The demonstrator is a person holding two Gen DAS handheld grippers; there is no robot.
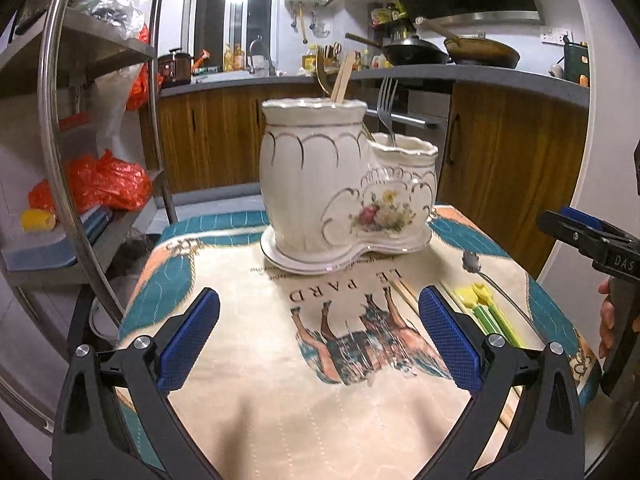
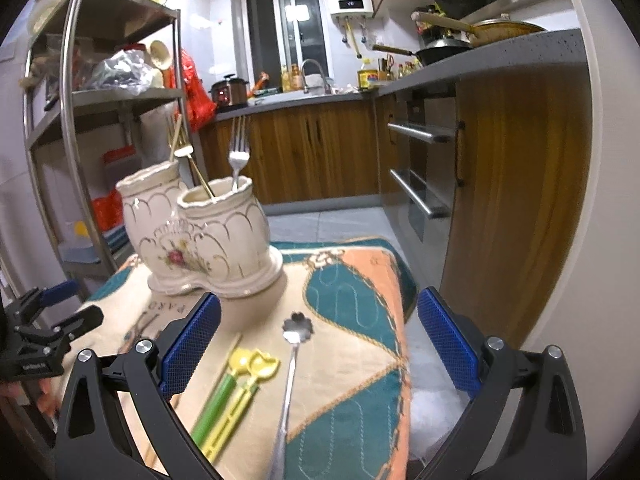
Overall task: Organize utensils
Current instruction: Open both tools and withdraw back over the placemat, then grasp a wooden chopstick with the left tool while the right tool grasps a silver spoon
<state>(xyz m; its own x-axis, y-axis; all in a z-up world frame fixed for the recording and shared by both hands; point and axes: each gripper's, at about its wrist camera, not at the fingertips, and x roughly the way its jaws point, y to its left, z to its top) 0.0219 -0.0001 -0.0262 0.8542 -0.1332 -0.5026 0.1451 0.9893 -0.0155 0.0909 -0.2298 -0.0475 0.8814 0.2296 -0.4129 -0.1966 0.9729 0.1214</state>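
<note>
1. both my tools are spread wide and empty: left gripper (image 1: 319, 334), right gripper (image 2: 318, 334).
2. the flower spoon (image 2: 294, 344) lies on the cloth (image 2: 360, 288) at 6 o'clock of the ceramic holder (image 2: 208, 236); green and yellow utensils (image 2: 228, 392) lie just beside it.
3. risk: a thin, flat handle could slip from my pads.
4. risk: reaching in could knock the 2 standing forks (image 2: 237, 156).

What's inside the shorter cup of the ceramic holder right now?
In the shorter cup of the ceramic holder stand a silver fork, tines up, and a gold-coloured utensil leaning toward the taller cup. The wall hides their lower ends and anything else at the bottom.
</note>
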